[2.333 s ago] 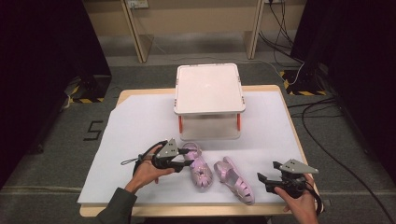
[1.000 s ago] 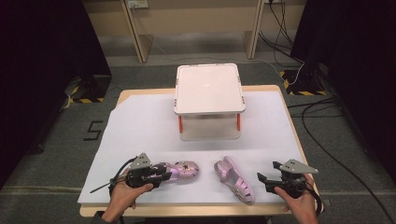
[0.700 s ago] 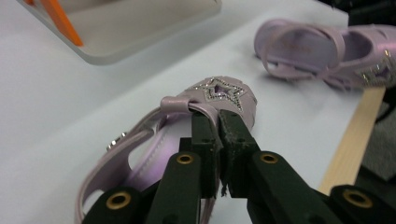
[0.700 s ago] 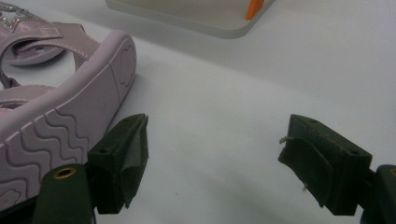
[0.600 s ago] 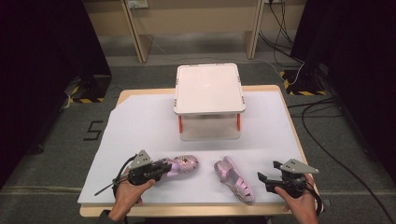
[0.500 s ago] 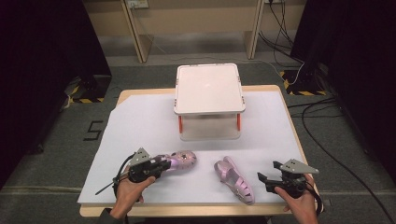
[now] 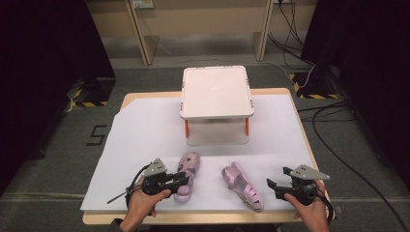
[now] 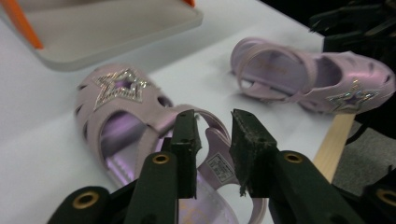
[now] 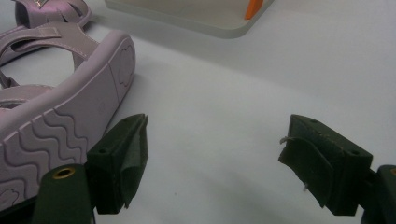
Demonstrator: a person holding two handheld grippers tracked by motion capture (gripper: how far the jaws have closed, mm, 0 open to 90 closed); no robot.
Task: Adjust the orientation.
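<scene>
Two lilac sandals lie near the front edge of a white-covered surface, a gripper beside each

The left gripper (image 7: 183, 180) has just been opening, its jaws a narrow gap apart over the heel strap of the left sandal (image 7: 185, 175), upright at front centre; the right sandal (image 7: 243, 186), tipped on its side, lies just beside the spread, empty right gripper (image 7: 270, 185). One white stand (image 7: 216, 91) with orange legs rises behind them toward the back edge, nothing between it and the pair
</scene>
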